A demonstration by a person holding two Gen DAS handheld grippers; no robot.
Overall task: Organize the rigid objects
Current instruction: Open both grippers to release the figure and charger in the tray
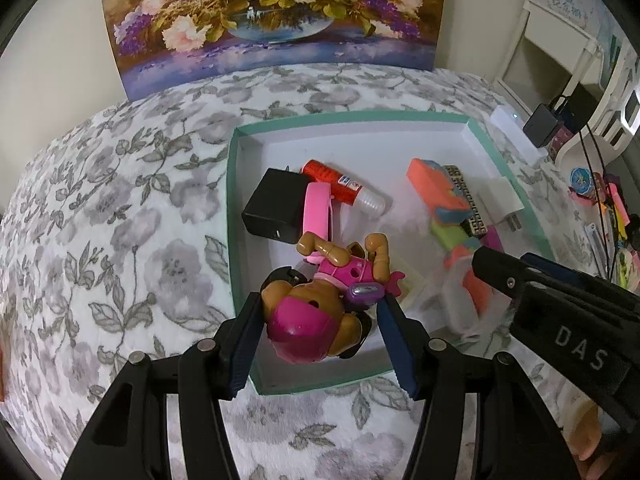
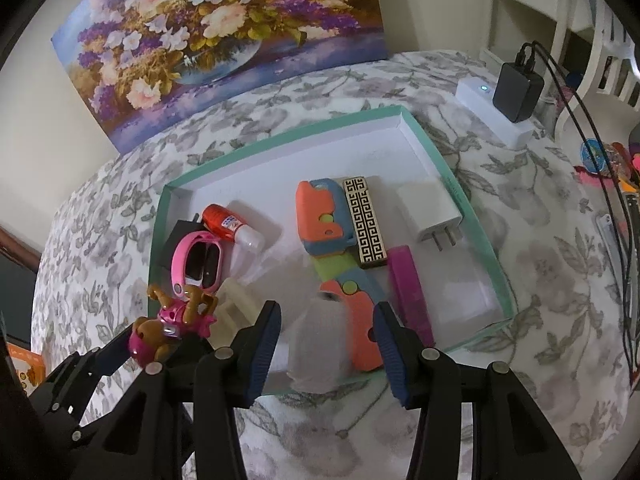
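With left gripper, clamps the toy dog by its pink-capped head, 1 blue pad on each side, jaws about half spread around it. Holds that toy at the near-left corner of the teal-rimmed box, legs pointing further into the box toward the pink watch; cannot tell whether it rests on the box floor or hangs above it. With right gripper, straddles a blurred translucent thing at the box's near edge, jaws set fairly narrow yet showing a gap on both sides of it, so no grip seen. Inside the box, on its left side: black adapter touching the watch, and red glue stick just behind both. Inside the box, toward its right side: orange, blue and green folding toy, black-and-gold patterned bar against it, white plug near the right wall, purple bar nearer the front. Under the box, grey flowered cloth; behind the box, flower painting leaning on the wall.
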